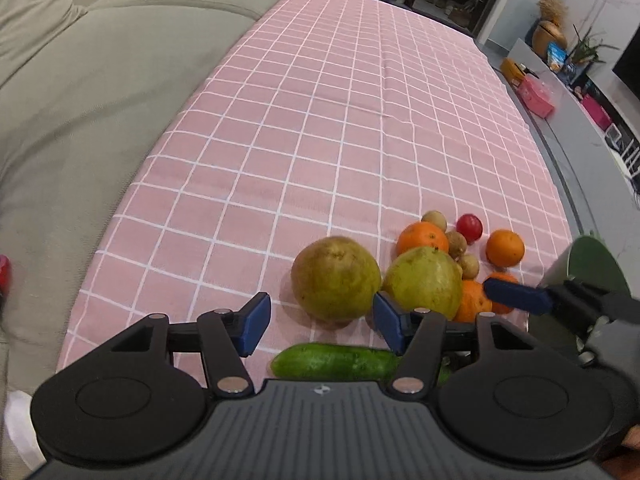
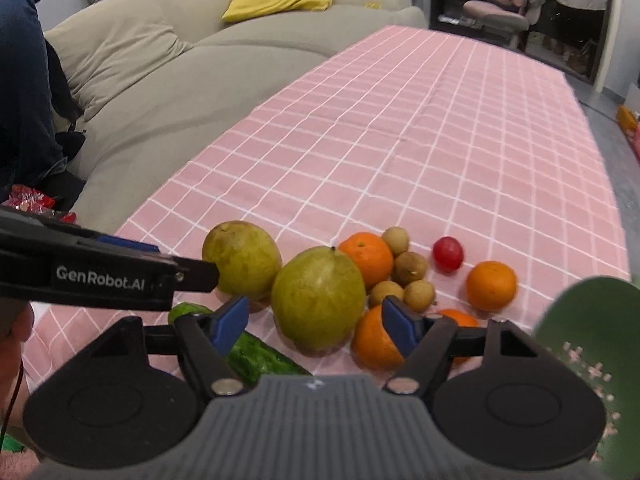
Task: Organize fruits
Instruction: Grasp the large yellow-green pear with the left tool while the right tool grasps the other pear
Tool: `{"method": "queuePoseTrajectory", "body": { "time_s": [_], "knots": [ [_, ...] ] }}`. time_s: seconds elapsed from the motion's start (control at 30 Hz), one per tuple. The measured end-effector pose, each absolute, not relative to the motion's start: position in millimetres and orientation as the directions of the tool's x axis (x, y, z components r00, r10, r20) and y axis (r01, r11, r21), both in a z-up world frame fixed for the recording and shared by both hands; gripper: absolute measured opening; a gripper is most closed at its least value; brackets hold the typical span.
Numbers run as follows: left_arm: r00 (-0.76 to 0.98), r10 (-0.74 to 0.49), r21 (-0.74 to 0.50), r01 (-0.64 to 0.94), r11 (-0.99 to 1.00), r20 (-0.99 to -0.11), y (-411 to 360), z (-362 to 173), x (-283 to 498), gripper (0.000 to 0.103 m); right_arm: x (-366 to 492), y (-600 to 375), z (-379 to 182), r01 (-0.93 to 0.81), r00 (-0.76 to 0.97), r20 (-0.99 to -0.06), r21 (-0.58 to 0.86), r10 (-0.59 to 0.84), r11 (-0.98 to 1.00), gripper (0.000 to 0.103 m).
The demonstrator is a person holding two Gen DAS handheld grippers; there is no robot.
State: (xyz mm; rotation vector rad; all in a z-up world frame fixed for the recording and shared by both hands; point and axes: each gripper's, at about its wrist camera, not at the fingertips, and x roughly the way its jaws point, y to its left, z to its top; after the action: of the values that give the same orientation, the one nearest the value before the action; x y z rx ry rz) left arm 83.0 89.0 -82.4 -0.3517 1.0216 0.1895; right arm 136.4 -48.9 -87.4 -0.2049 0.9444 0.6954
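Observation:
Fruit lies in a cluster on the pink checked tablecloth [image 1: 320, 120]. Two green-yellow pears lie side by side: the left pear [image 1: 335, 278] [image 2: 241, 258] and the right pear [image 1: 424, 280] [image 2: 319, 298]. Around them are several oranges [image 1: 505, 247] [image 2: 491, 286], small brown longans [image 2: 408, 268], a red cherry tomato [image 1: 469, 228] [image 2: 448, 254] and a cucumber [image 1: 336, 362] [image 2: 256, 354]. My left gripper [image 1: 322, 328] is open and empty, just short of the left pear. My right gripper [image 2: 316, 324] is open and empty, its jaws on either side of the right pear's near end.
A green bowl [image 2: 600, 360] [image 1: 592, 264] stands at the right by the table edge. A beige sofa [image 1: 80, 120] runs along the left side. The right gripper's blue finger [image 1: 516, 294] reaches in from the right in the left wrist view.

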Motion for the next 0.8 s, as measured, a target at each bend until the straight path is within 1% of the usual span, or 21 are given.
{"method": "queuePoseTrajectory", "body": {
  "time_s": [0.13,0.27,0.33,0.43,0.5,0.73,0.8],
  "knots": [
    [0.500,-0.019,-0.208,-0.326,0.922,-0.866,90,-89,94,0.070,143,-43,-97,-0.645,0.382,-0.811,0.109,0.443,0.757,0.070],
    [0.477,-0.047,-0.233,-0.339,0.912,-0.877,92,-97,102,0.070,151,-39,-102,-0.654,0.357,-0.815,0.132,0.457,0.745,0.070],
    [0.470,-0.063,-0.253,-0.353,0.901,-0.881,94,-101,105,0.070,152,-35,-105,-0.664,0.351,-0.819,0.126,0.455,0.737,0.069],
    [0.455,-0.081,-0.270,-0.367,0.890,-0.887,93,-107,110,0.070,156,-33,-109,-0.674,0.354,-0.823,0.105,0.444,0.731,0.063],
    [0.452,-0.088,-0.274,-0.366,0.889,-0.888,93,-111,113,0.070,159,-34,-110,-0.676,0.337,-0.824,0.125,0.455,0.727,0.063],
    [0.454,-0.095,-0.298,-0.398,0.868,-0.886,97,-116,119,0.077,162,-33,-112,-0.674,0.322,-0.826,0.143,0.463,0.724,0.064],
    [0.461,-0.102,-0.313,-0.409,0.857,-0.881,99,-118,118,0.078,162,-34,-111,-0.671,0.321,-0.825,0.148,0.465,0.726,0.064]
  ]
}}
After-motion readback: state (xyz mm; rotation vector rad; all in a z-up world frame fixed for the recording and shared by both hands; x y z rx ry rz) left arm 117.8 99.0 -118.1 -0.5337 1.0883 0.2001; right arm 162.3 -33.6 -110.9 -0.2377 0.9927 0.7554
